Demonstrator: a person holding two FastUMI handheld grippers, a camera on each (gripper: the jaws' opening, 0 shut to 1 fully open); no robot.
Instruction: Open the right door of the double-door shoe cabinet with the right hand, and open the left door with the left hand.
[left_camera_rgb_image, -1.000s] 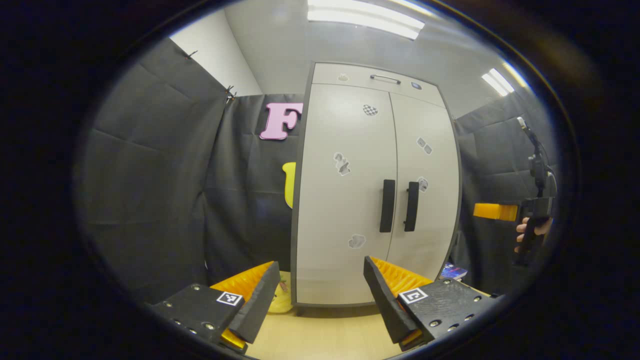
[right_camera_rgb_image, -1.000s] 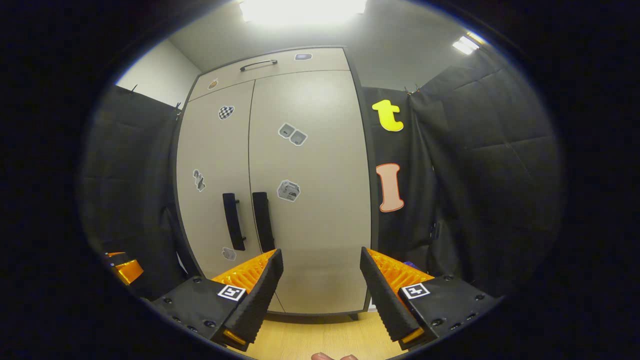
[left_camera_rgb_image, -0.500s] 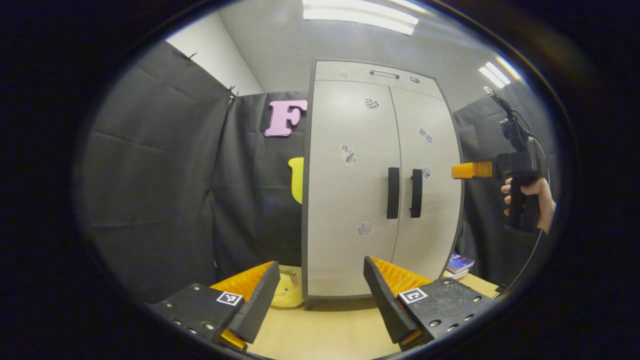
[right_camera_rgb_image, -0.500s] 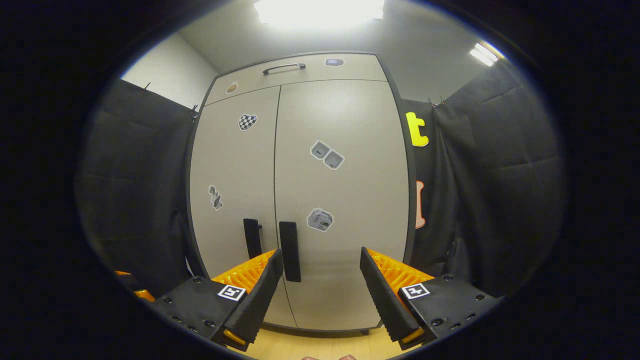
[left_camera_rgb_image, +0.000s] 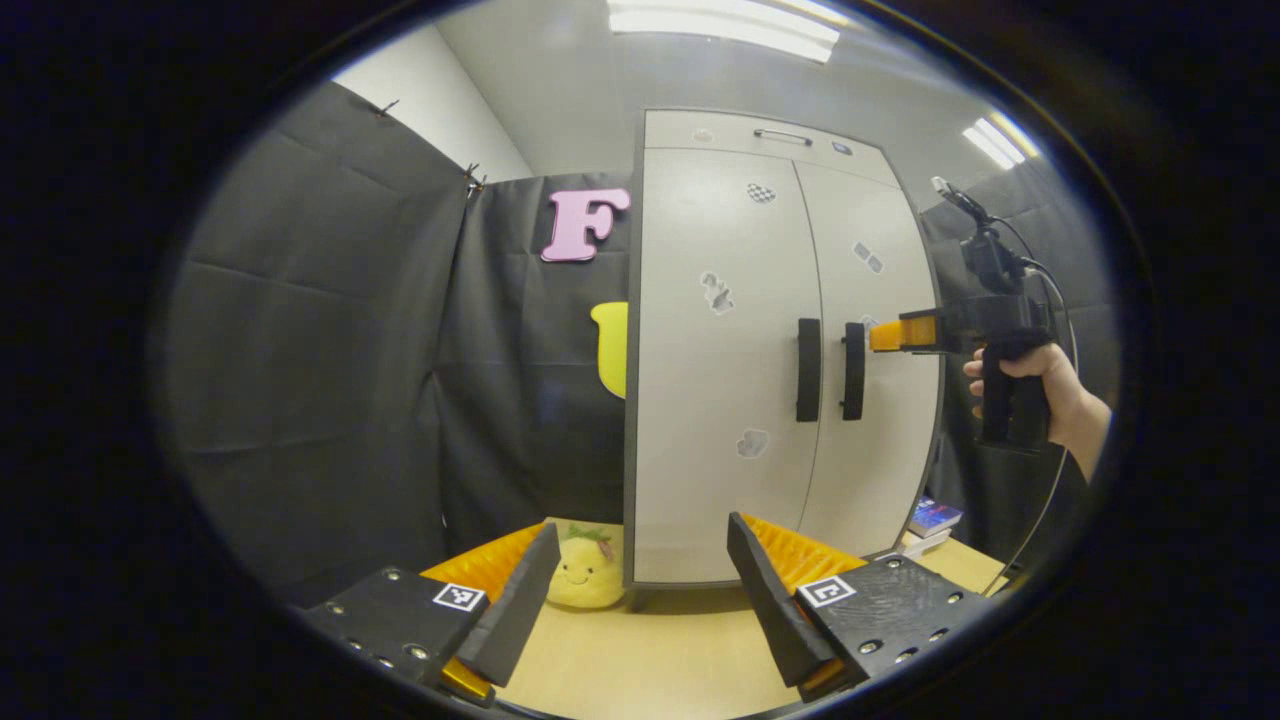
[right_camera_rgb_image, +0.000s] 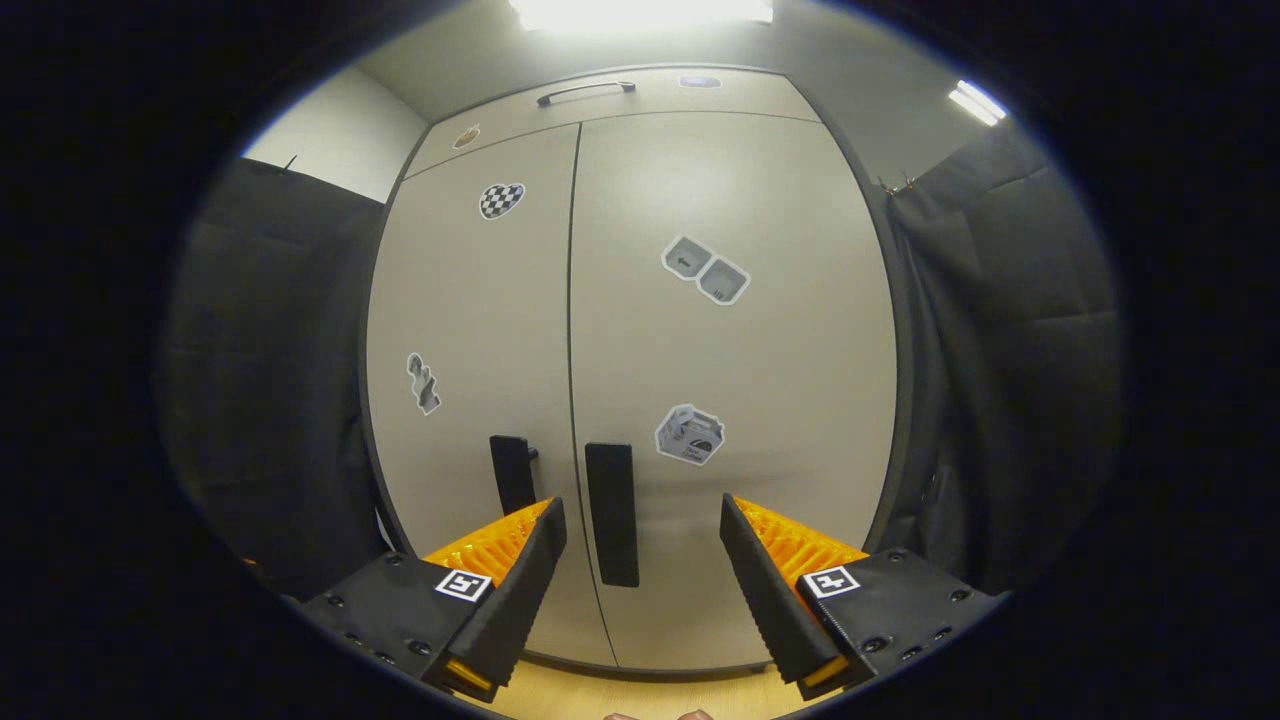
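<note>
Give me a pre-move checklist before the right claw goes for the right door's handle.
1. Both cabinet doors shut: ok; right door and left door sit flush.
2. Right claw open: ok.
3. Right handle between its fingers: ok, though nearer the left finger.
4. Contact with the handle: not ok; seen from the left gripper view, the claw is short of the handle.
5. Left claw open and standing back: ok.
6. Plush toy clear of the left door's swing: cannot tell.
</note>
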